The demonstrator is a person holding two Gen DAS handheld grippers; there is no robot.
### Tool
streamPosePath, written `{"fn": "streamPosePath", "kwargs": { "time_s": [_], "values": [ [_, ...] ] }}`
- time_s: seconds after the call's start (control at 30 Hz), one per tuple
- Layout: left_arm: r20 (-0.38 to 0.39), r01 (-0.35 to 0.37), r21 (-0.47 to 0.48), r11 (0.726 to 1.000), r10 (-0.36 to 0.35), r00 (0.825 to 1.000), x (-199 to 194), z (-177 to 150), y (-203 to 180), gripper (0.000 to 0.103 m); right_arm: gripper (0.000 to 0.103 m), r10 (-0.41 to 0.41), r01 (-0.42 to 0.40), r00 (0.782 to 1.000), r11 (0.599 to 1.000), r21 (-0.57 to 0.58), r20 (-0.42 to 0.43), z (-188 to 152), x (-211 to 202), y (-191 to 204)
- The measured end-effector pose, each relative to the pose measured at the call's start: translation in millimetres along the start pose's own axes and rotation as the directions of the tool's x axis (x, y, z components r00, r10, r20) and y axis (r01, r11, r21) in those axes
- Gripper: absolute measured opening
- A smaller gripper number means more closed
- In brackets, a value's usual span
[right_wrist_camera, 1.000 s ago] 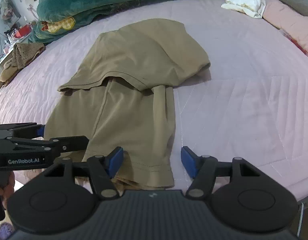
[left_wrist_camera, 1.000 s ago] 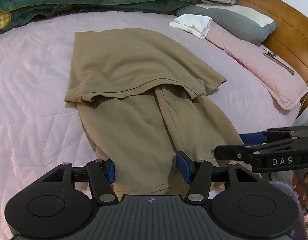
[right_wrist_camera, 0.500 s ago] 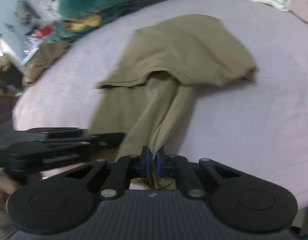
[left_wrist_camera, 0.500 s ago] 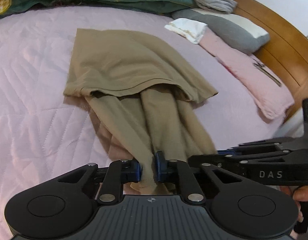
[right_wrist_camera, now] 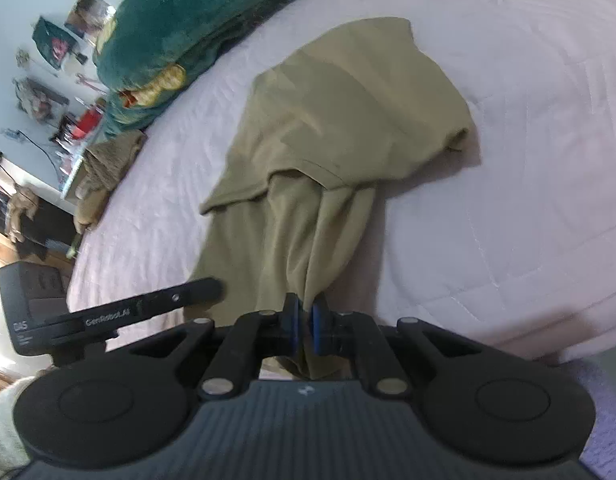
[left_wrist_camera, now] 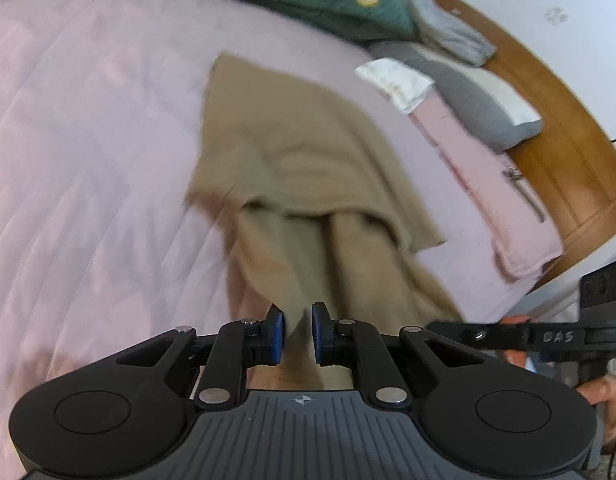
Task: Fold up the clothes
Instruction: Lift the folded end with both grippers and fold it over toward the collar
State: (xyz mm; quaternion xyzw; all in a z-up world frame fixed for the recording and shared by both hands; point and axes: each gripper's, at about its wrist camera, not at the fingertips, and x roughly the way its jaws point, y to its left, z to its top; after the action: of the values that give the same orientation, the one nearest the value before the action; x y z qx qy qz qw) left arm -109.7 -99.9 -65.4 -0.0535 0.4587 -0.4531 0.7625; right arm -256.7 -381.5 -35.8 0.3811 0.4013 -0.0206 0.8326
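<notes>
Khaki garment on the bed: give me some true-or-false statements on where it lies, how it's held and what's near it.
1. Both grippers grip the khaki garment. True: left gripper and right gripper each have cloth pinched in the jaws.
2. It lies flat in one layer. False: its far part is folded over the near part.
3. It lies on a blue sheet. False: the quilt is pink.
4. A white cloth lies by the pillows. True.

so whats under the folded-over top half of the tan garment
Under the folded-over flap, the tan garment's lower part emerges in gathered strips running to both grippers. How far that lower layer reaches beneath the flap is covered. Around it lies the pink quilt.
</notes>
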Motion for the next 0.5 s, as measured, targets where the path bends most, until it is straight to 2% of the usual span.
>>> {"fn": "streamPosePath", "kwargs": {
  "time_s": [0.17, 0.3, 0.47, 0.5],
  "values": [
    [0.052, 0.007, 0.097, 0.995, -0.013, 0.999, 1, 36, -25, 0.014, 0.007, 0.074, -0.075, 0.996, 0.997, 0.016, 0.051, 21, 6, 17],
    [0.118, -0.005, 0.116, 0.993, -0.009, 0.993, -6, 61, -35, 0.016, 0.007, 0.112, -0.112, 0.987, 0.994, -0.004, 0.112, 49, 6, 36],
    [0.175, -0.065, 0.140, 0.988, 0.040, 0.984, -13, 85, -40, 0.016, 0.007, 0.087, -0.085, 0.980, 0.996, -0.019, 0.178, 88, 2, 43],
    [0.181, -0.067, 0.148, 0.987, 0.039, 0.983, -13, 88, -39, 0.019, 0.007, 0.084, -0.083, 0.978, 0.996, -0.014, 0.190, 94, 1, 42]
  ]
}}
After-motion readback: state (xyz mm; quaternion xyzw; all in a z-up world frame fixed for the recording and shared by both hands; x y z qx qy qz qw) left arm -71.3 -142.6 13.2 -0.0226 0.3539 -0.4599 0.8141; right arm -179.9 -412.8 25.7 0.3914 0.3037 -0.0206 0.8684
